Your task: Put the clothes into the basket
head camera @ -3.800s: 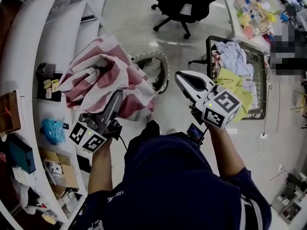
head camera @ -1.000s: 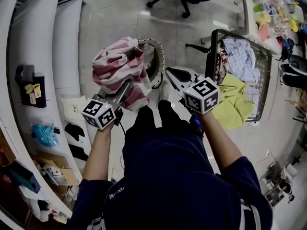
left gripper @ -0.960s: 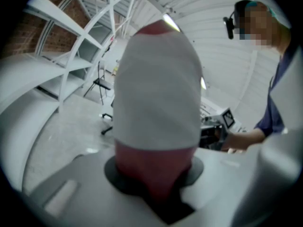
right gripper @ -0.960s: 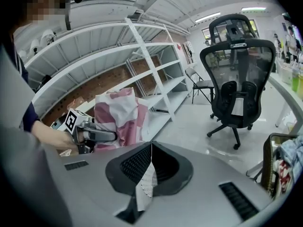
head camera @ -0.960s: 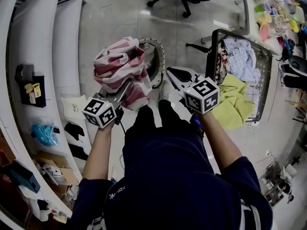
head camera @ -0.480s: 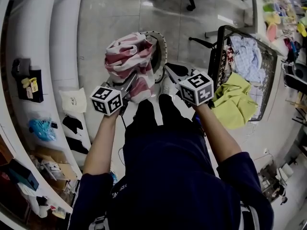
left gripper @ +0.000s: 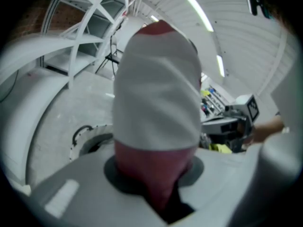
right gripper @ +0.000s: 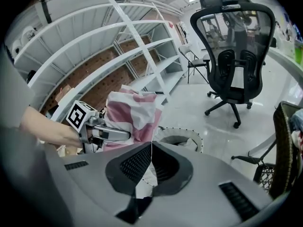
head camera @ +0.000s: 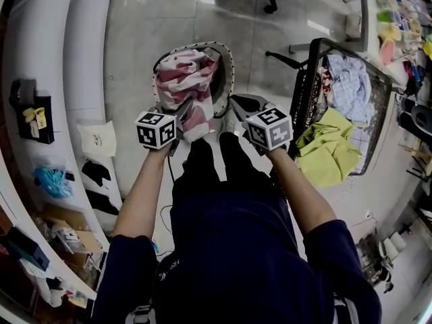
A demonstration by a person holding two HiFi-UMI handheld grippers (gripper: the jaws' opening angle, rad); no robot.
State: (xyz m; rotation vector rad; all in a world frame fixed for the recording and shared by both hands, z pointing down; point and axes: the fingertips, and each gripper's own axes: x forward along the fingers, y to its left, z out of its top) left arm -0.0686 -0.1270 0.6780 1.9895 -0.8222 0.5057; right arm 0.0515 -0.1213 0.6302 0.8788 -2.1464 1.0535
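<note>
Pale floor [head camera: 148, 32], striped cloth [head camera: 185, 79] in left gripper [left gripper: 158, 174] jaws, over basket [head camera: 231, 73]

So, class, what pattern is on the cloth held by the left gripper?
Broad pink-and-white stripes on the cloth, shown best in the head view.

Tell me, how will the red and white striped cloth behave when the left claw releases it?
Probably floppy: the red and white striped cloth bunches in soft folds at the left claw. Likely light, since one pinch carries the whole bundle. It should slump rather than roll, perhaps catching the rim of the round basket.
</note>
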